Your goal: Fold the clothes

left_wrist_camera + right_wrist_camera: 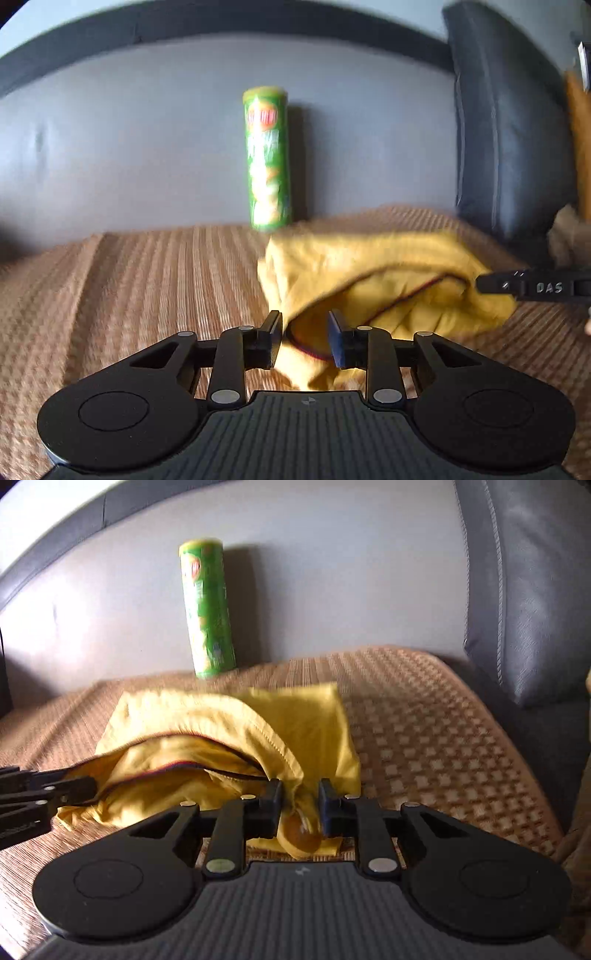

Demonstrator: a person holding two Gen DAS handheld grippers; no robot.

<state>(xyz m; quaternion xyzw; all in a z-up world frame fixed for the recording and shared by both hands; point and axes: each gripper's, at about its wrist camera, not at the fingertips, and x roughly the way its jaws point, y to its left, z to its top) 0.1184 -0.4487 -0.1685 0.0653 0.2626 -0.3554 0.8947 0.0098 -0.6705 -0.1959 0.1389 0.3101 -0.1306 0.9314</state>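
A yellow garment (388, 280) with a dark red trim lies bunched on a brown woven mat (155, 288); it also shows in the right wrist view (229, 746). My left gripper (304, 332) has its jaws partly apart, with a fold of the garment's trimmed edge between them. My right gripper (300, 805) holds a bunched fold of the garment between its narrowed jaws. The right gripper's side shows at the right edge of the left wrist view (535, 286), and the left gripper at the left edge of the right wrist view (44, 794).
A tall green chip can (266, 158) stands upright against the grey sofa back (129, 147), just behind the garment; it also shows in the right wrist view (207, 609). A dark grey cushion (524, 590) stands at the right of the mat.
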